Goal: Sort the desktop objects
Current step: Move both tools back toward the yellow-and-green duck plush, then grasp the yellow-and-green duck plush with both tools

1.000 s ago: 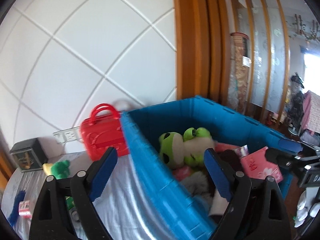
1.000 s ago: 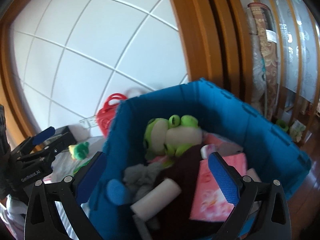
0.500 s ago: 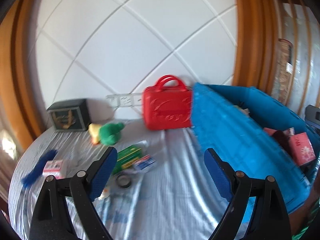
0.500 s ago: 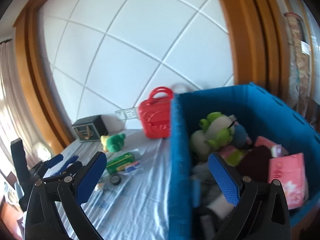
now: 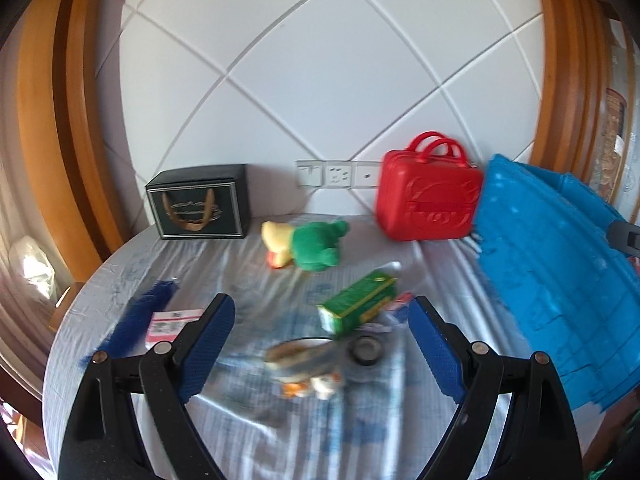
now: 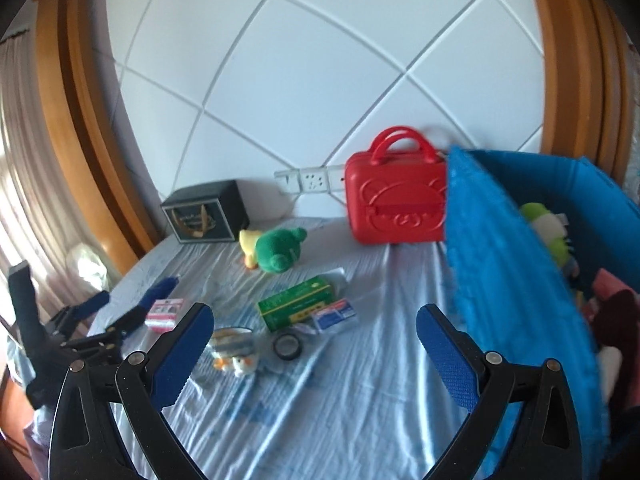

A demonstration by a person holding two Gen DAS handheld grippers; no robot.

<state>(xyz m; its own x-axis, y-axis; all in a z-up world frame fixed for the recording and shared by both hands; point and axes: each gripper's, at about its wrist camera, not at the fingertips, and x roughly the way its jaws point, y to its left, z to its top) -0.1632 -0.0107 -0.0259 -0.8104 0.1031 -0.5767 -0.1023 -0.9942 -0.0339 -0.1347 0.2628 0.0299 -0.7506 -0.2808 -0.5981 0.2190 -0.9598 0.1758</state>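
Both grippers are open and empty above a table with a pale blue cloth [image 6: 360, 400]. My left gripper [image 5: 320, 352] hangs over a blurred small toy [image 5: 304, 364] and a black tape roll [image 5: 366, 354]. My right gripper [image 6: 316, 348] faces the same items: a green box [image 6: 296, 306], a tape roll [image 6: 287, 346], a small packet [image 6: 334, 316], a green plush duck [image 6: 276, 250]. A blue crate [image 6: 500, 280] at the right holds plush toys and pink packs. The left gripper also shows in the right wrist view [image 6: 100, 320].
A red toy suitcase [image 5: 428, 200] stands by the wall next to the crate [image 5: 560, 280]. A black gift box [image 5: 200, 208] sits at the back left. A blue feathery item [image 5: 136, 320] and a pink packet [image 5: 168, 324] lie near the left edge.
Both grippers have swung left from over the blue crate to face the table's loose items. Both stay open and empty.
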